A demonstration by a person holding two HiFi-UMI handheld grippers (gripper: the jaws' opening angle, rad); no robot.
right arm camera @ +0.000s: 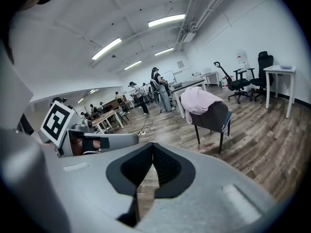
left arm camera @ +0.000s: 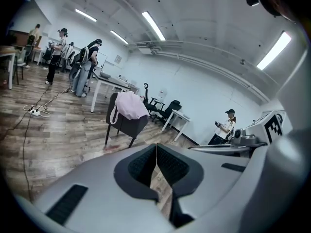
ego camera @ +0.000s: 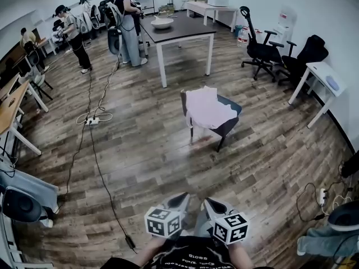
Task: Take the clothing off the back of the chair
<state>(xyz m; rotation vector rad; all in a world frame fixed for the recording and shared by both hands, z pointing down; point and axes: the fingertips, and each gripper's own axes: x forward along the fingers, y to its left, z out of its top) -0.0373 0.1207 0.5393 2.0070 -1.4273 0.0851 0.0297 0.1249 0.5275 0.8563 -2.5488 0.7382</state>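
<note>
With both the left gripper (ego camera: pixel 180 204) and right gripper (ego camera: pixel 211 208) closed and empty, we should approach the chair (ego camera: pixel 227 125), open the jaws, then pinch the pink clothing (ego camera: pixel 206 108) at its back edge.

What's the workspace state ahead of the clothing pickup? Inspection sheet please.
Surface: wood-plank floor; no worktable in use.
Job's things: pink clothing draped over the back of the dark chair, untouched.
Clutter: nothing seen by the chair.
Grippers: left gripper and right gripper both shut, empty, well short of the chair.
Cables: power strip with a long cable left of the chair; second strip at right.
Surroundings: dark table with bowl, office chairs, people beyond.
</note>
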